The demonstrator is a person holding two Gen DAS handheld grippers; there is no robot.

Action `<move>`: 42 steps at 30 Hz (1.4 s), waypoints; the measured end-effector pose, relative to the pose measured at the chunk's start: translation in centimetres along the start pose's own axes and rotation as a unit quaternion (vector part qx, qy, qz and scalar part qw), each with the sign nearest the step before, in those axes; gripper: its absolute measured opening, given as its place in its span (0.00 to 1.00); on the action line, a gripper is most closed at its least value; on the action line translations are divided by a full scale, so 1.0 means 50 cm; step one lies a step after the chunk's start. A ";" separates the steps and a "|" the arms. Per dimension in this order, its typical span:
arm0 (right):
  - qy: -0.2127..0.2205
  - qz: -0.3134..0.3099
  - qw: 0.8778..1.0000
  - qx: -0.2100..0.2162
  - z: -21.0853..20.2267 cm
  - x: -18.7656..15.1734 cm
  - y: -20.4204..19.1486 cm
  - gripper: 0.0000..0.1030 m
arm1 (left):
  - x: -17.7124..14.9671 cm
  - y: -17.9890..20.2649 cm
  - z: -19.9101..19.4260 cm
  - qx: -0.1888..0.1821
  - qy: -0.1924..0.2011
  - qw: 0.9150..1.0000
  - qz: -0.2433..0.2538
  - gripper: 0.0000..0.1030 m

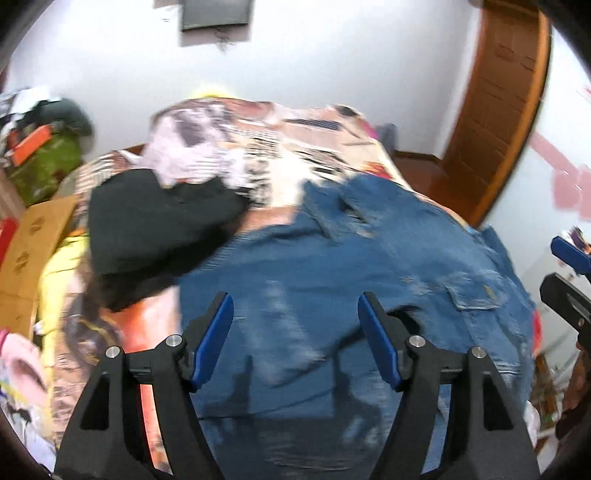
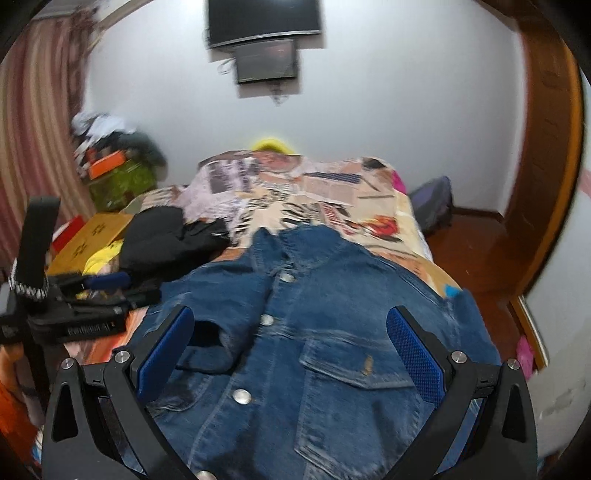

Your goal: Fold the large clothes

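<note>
A blue denim jacket [image 2: 314,332] lies spread on a bed [image 2: 388,229] covered with a patterned, collage-like bedspread. In the right wrist view the jacket faces up, its collar at the far end, a row of metal snap buttons [image 2: 242,396] running down the front and a flapped chest pocket [image 2: 354,365] to the right of them. The jacket takes up the near half of the bed and reaches its right edge.

The left gripper [image 1: 295,325] hangs over the near part of the jacket with its blue-padded jaws spread apart and nothing between them; the denim lies below, free of the pads. That view is blurred. The right gripper [image 2: 290,339] likewise stands over the jacket with its jaws released wide, the buttons and pocket visible between them, and it grips nothing. In the right wrist view the left gripper appears at the left edge of the bed, beside the jacket's left side.

A black garment [image 1: 155,225] sits bunched on the bed just left of the jacket's far portion, touching its edge. Farther left, off the bed, stand a cardboard box [image 2: 92,236] and a pile of mixed things [image 2: 110,158] near a striped curtain [image 2: 40,129]. A dark screen [image 2: 264,22] hangs on the far white wall, and a wooden door frame [image 2: 546,147] rises at the right.
</note>
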State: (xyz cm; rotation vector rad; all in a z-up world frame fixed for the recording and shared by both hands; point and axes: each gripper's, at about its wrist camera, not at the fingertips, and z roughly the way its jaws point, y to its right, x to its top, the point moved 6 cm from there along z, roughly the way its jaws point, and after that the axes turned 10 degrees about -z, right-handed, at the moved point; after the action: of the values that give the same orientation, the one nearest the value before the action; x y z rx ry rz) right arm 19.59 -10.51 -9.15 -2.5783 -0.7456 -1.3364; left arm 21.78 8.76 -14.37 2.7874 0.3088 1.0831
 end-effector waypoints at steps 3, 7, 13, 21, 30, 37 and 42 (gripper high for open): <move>-0.007 -0.045 0.999 0.013 0.036 0.017 -0.037 1.00 | 0.003 -0.060 -0.009 0.023 0.008 0.999 -0.020 0.67; -0.038 -0.111 0.992 0.047 0.102 0.022 -0.091 1.00 | -0.005 -0.127 -0.014 0.045 0.010 0.998 -0.045 0.67; -0.126 -0.210 0.966 0.080 0.214 -0.025 -0.156 0.99 | -0.037 -0.191 -0.011 0.061 0.000 0.996 -0.068 0.67; -0.157 -0.295 0.937 0.098 0.282 -0.042 -0.230 0.97 | -0.065 -0.228 0.001 0.073 -0.016 0.994 -0.080 0.67; -0.170 -0.331 0.917 0.142 0.328 -0.050 -0.316 0.58 | -0.055 -0.228 -0.005 0.070 -0.006 0.994 -0.079 0.67; -0.104 -0.266 0.947 0.145 0.289 0.000 -0.299 0.15 | -0.051 -0.219 0.001 0.072 -0.008 0.995 -0.074 0.67; -0.061 -0.187 0.971 0.139 0.239 0.053 -0.228 0.14 | -0.044 -0.201 0.007 0.069 -0.007 0.995 -0.070 0.67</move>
State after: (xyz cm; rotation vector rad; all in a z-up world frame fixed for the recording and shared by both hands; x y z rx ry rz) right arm 23.98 4.43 -15.27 -2.3876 -1.3879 -1.0656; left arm 19.00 17.97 -18.05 2.8395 0.5892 1.0472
